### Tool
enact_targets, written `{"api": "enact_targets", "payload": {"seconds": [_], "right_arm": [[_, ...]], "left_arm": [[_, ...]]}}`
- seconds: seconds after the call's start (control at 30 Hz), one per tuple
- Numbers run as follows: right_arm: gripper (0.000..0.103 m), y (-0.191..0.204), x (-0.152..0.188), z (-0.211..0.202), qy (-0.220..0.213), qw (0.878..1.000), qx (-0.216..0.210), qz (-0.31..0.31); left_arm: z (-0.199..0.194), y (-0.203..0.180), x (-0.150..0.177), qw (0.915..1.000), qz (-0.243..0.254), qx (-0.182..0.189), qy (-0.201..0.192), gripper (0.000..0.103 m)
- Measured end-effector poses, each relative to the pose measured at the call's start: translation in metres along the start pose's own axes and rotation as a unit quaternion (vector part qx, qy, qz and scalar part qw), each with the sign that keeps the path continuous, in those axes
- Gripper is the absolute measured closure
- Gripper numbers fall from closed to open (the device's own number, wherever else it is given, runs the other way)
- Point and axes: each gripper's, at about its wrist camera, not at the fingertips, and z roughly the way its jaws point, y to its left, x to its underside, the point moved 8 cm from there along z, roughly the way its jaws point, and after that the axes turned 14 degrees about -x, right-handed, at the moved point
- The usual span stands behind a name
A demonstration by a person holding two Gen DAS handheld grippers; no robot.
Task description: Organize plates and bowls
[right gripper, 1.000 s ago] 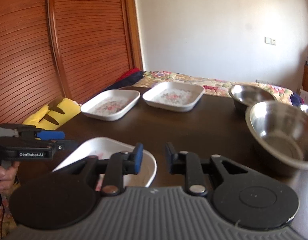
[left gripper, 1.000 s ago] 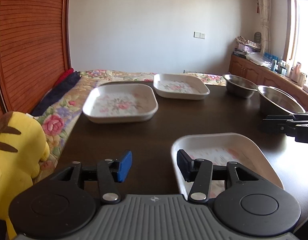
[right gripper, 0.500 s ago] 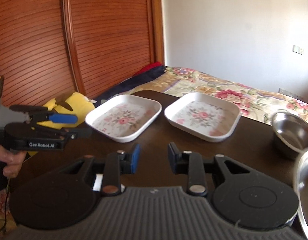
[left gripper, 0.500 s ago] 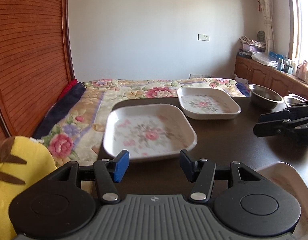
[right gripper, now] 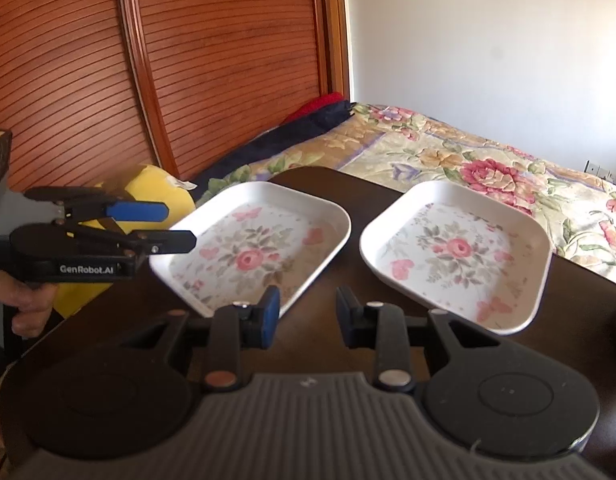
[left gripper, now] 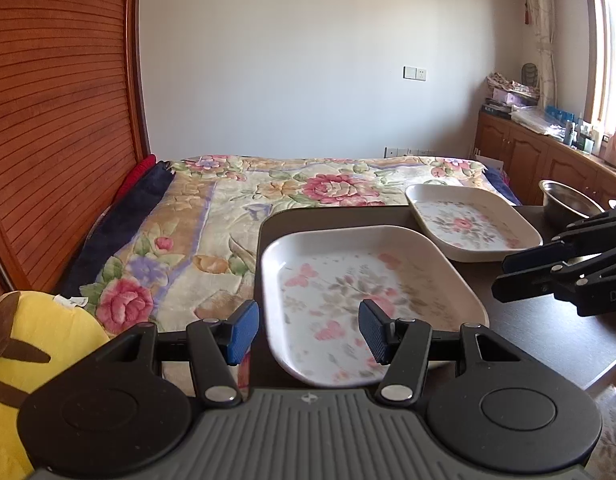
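Since the earlier frames both tongs have advanced toward the far end of the desk [left gripper: 548,332], so the third plate and the large steel bowl seen before have left view. Largest to smallest: the floral bed [left gripper: 308,188] lies beyond the desk's far edge; the dark desk carries two white floral plates lying flat side by side, apart from one another. The near plate [left gripper: 360,292] sits at the desk's far left corner beside the bed, and the far plate [left gripper: 468,220] lies to its right along the same edge. A steel bowl [left gripper: 564,198] stands further right of the far plate. The left tongs [left gripper: 308,332] hover over the near plate's near rim, jaws apart and empty. The right tongs [right gripper: 305,316] hang above bare desk between the two plates, jaws likewise apart, gripping nothing. A yellow plush toy [left gripper: 23,352] rests off the desk's left side.
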Motion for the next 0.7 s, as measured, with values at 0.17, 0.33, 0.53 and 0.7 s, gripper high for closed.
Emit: {"api": "enact_targets", "payload": {"seconds": [0.17,0.33,0.53,0.7], "right_arm": [[0.071,-0.003,-0.004,0.013,0.013,1.0,0.002,0.003],[0.071,-0.008,-0.005,0.025,0.025,1.0,0.006,0.007],[0.071,-0.007,-0.006,0.033,0.036,0.999,0.002,0.009],[0.072,-0.005,-0.006,0.039,0.042,0.999,-0.004,0.01]], "left_arm": [[0.016,0.006,-0.001,0.9999,-0.008,0.006,0.007,0.045],[0.026,0.011,0.002,0.9997,-0.019,0.011,0.012,0.052],[0.033,0.016,0.005,0.9994,-0.025,0.018,0.018,0.063],[0.036,0.018,0.007,0.9989,-0.032,0.024,0.024,0.075]]}}
